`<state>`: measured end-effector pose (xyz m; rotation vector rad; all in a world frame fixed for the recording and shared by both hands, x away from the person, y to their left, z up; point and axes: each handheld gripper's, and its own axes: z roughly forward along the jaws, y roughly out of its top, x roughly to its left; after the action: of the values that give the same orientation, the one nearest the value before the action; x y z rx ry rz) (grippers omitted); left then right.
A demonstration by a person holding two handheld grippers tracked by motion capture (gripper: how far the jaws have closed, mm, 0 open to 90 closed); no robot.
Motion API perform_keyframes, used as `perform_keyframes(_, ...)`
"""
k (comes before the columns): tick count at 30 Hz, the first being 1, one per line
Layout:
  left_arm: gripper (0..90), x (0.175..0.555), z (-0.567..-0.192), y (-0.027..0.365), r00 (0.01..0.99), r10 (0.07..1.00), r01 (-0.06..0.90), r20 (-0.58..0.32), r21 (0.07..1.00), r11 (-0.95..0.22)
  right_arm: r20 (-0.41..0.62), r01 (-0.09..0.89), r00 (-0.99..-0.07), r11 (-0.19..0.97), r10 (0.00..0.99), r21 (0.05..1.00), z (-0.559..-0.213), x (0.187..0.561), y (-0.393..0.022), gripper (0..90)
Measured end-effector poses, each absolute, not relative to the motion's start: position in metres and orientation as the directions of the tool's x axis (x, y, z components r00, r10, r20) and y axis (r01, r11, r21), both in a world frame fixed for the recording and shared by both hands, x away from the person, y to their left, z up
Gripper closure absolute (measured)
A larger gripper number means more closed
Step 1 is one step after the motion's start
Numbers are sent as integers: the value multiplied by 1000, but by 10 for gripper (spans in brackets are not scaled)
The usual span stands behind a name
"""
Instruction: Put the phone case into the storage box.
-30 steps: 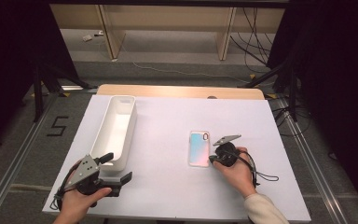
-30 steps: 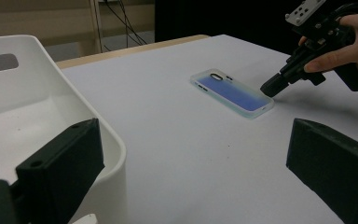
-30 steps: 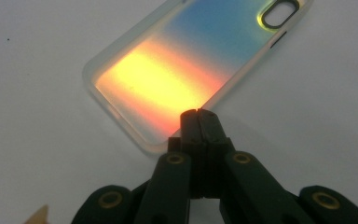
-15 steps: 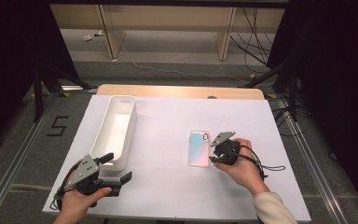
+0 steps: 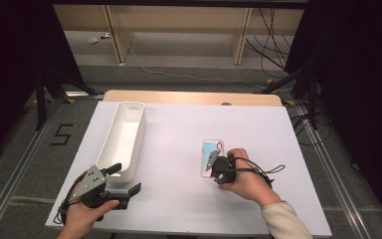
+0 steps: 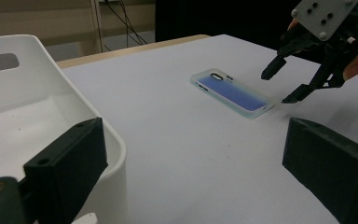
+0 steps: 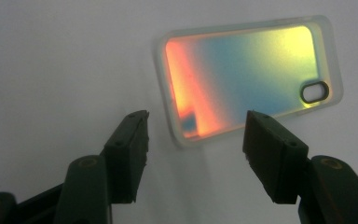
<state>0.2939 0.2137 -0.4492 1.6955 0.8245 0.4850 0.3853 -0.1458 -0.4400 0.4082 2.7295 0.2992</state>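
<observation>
Dark room, wooden shelving (image 5: 179, 30) behind

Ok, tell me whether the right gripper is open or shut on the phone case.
Open. The right gripper has just been opening; its jaws stand apart at the near end of the phone case, which lies flat on the table.

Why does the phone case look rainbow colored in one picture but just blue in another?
In the right gripper view the phone case glows orange, teal and yellow, a bit blurry up close; in the left gripper view its shiny back looks plain blue; in the high view it is small and pale.
</observation>
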Motion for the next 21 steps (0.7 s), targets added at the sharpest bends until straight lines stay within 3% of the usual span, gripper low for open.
perform_keyframes(4, 57, 294, -449, 214, 668, 738, 273, -94, 954, -126, -339, 189, -904, 954, 262, 233, -440, 391, -144, 420)
perform_keyframes(6, 57, 294, -450, 214, 671, 735, 271, -97, 955, -121, -316, 216, -905, 947, 285, 236, -442, 389, -141, 422)
perform_keyframes(21, 60, 294, -449, 214, 669, 737, 273, -98, 954, -122, -306, 163, -930, 974, 205, 156, -448, 400, -133, 454)
